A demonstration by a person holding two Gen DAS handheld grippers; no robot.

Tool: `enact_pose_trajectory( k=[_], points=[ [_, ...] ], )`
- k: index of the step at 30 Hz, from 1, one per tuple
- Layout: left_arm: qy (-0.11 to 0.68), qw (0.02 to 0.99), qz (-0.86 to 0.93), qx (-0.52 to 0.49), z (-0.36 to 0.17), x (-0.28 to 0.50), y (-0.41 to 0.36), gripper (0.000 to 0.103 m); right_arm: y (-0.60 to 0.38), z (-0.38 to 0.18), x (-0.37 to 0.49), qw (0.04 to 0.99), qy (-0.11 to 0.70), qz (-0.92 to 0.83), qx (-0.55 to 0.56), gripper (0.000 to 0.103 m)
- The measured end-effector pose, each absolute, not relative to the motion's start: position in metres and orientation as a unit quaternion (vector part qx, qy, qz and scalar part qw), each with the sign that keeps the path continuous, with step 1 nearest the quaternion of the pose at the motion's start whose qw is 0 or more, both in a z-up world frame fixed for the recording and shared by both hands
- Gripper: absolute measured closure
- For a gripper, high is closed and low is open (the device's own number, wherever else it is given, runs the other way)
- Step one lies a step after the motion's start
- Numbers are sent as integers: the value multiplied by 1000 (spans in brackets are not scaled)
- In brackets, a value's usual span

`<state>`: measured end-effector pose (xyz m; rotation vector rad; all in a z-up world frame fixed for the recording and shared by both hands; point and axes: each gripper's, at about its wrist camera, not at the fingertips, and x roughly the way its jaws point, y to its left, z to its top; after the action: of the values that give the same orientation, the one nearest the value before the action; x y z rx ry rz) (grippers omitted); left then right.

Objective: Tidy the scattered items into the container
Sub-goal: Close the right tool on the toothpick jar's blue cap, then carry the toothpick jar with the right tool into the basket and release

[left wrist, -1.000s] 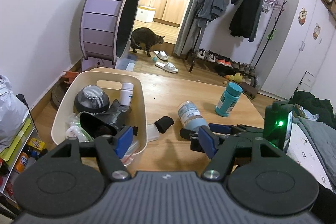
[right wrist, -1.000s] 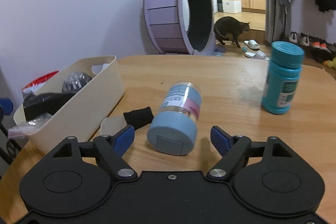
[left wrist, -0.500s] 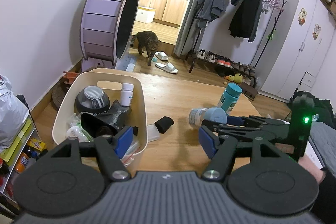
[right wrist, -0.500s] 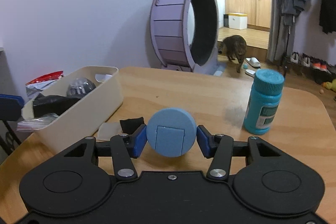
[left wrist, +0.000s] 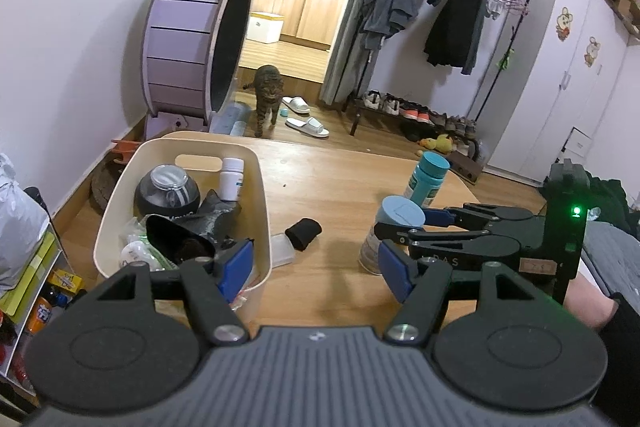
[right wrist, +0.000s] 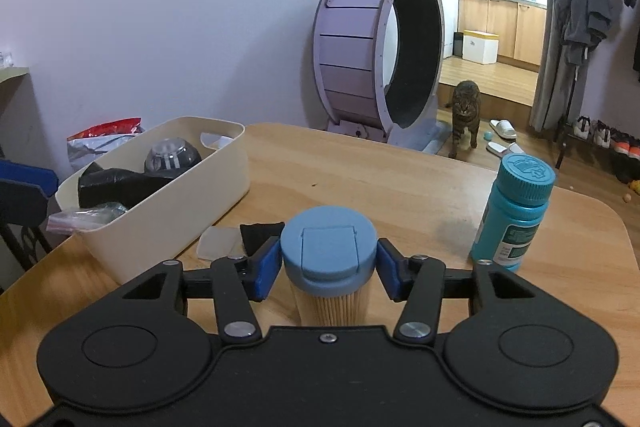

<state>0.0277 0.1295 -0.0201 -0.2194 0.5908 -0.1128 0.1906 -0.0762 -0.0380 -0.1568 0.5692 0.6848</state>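
My right gripper [right wrist: 328,259] is clamped on the blue lid of a clear jar of cotton swabs [right wrist: 329,247]; its jaws are opening slightly, with the pads still against the lid. The jar [left wrist: 398,215] hangs almost upright at the table's right, and the left wrist view shows the right gripper [left wrist: 406,223] reaching in from that side. My left gripper [left wrist: 316,267] is open and empty over the near corner of the cream bin [left wrist: 264,195]. On the wood beyond stands a teal bottle [right wrist: 516,211]. A black cloth roll [left wrist: 303,233] and a small clear piece [left wrist: 282,253] lie beside the bin.
The bin [right wrist: 168,223] holds a dark round jar [left wrist: 167,189], a white bottle [left wrist: 232,179] and black items. On the floor past the table's far edge, a cat [left wrist: 267,95] walks beside a purple wheel [left wrist: 192,39]. A clothes rack [left wrist: 460,7] stands at the back right.
The right gripper closed on the jar that lay on its side, raised it and rolled it upright. The cat turned and walked toward the table. The left gripper stayed still.
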Motion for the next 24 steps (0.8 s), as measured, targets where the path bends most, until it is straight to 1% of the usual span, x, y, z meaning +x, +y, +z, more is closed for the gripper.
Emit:
enact_pose_trajectory(
  k=[6, 11, 14, 15, 24],
  points=[
    [295, 948, -61, -102, -22, 29, 125, 35, -79, -39, 189, 896, 279, 337, -76, 47],
    [300, 947, -61, -101, -24, 28, 124, 35, -77, -40, 192, 893, 283, 342, -76, 47],
    [302, 946, -64, -100, -24, 28, 122, 35, -77, -41, 195, 891, 289, 343, -72, 50],
    [302, 946, -65, -99, -24, 28, 121, 35, -78, -40, 196, 891, 289, 342, -71, 54],
    [301, 947, -62, -92, -21, 26, 123, 35, -81, -26, 199, 891, 285, 351, -46, 55]
  ],
)
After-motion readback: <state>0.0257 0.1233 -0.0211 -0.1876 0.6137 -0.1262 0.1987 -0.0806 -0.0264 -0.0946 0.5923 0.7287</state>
